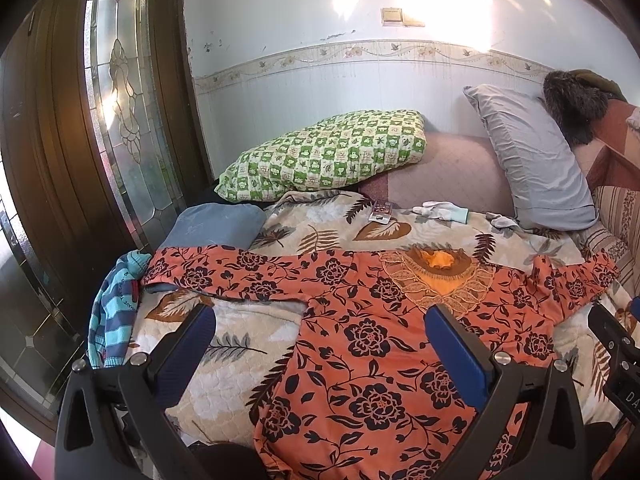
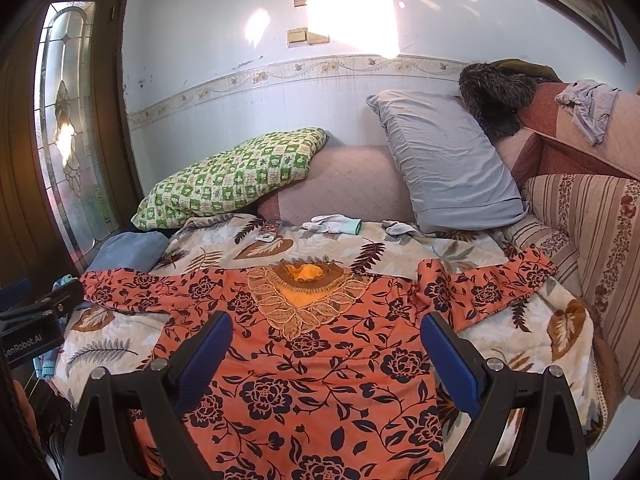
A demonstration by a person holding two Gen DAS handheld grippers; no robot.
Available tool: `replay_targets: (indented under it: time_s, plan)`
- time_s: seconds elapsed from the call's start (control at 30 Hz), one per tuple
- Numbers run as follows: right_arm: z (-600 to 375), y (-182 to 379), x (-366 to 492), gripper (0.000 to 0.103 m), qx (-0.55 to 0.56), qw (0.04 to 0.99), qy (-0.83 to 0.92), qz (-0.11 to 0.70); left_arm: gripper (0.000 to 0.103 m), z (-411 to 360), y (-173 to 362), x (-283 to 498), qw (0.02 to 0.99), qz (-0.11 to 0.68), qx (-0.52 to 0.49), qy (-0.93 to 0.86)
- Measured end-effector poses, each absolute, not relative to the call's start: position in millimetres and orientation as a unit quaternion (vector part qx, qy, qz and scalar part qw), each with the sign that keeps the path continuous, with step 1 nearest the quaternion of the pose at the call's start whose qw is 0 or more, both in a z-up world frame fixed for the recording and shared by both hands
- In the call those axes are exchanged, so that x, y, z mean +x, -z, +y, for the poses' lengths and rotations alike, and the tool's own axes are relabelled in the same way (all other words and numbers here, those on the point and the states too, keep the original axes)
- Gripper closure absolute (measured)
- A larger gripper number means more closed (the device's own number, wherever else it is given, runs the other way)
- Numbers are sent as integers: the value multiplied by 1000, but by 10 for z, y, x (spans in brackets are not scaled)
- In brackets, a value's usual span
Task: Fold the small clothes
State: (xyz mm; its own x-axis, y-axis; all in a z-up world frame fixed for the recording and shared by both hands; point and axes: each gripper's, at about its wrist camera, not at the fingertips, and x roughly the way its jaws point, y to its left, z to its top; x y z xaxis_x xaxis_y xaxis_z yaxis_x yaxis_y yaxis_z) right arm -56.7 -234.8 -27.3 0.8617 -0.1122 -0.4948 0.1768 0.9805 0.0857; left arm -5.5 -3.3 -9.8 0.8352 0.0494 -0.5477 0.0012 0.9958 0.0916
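Orange floral top (image 1: 360,340) is laid flat, front up, on the leaf-print quilt (image 1: 248,344) of the bed, collar (image 1: 440,262) at 12 o'clock, hem toward the cameras at 6. Both sleeves are spread out: left sleeve (image 1: 224,272) toward 9 o'clock, right sleeve (image 2: 492,284) toward 3. Judged as laid out for folding, no fold yet made; body is mostly smooth, and the right sleeve is slightly kinked near the shoulder.

Left gripper (image 1: 320,340) is held above the lower left part of the top, fingers (image 1: 196,336) spread wide, nothing between them, no contact with cloth seen. Right gripper (image 2: 326,344) is held over the chest area below the collar, fingers (image 2: 448,356) equally wide apart, nothing held. Height above the fabric cannot be told. Wide opening is judged as readiness for pinching a sleeve or side seam.

Around it: a striped blue garment (image 1: 116,312) is bunched at the quilt's edge at 9 o'clock, just beside the left cuff; folded blue cloth (image 1: 216,224) at 10 o'clock. White gloves (image 2: 332,225) and a small packet (image 2: 272,230) lie beyond the collar at 12. Green checked pillow (image 2: 232,180) at 11, grey pillow (image 2: 444,160) at 1, against the wall.
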Motion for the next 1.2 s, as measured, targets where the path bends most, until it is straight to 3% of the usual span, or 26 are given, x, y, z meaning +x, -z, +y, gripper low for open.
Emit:
replay_targets:
  time_s: [0.73, 1.2]
  plan:
    - [-2348, 295, -540, 7, 61, 962, 74, 256, 0, -32, 146, -11, 955, 292, 46, -14]
    - [-2737, 665, -675, 7, 30, 946, 104, 307, 0, 235, 631, 112, 934, 348, 66, -48]
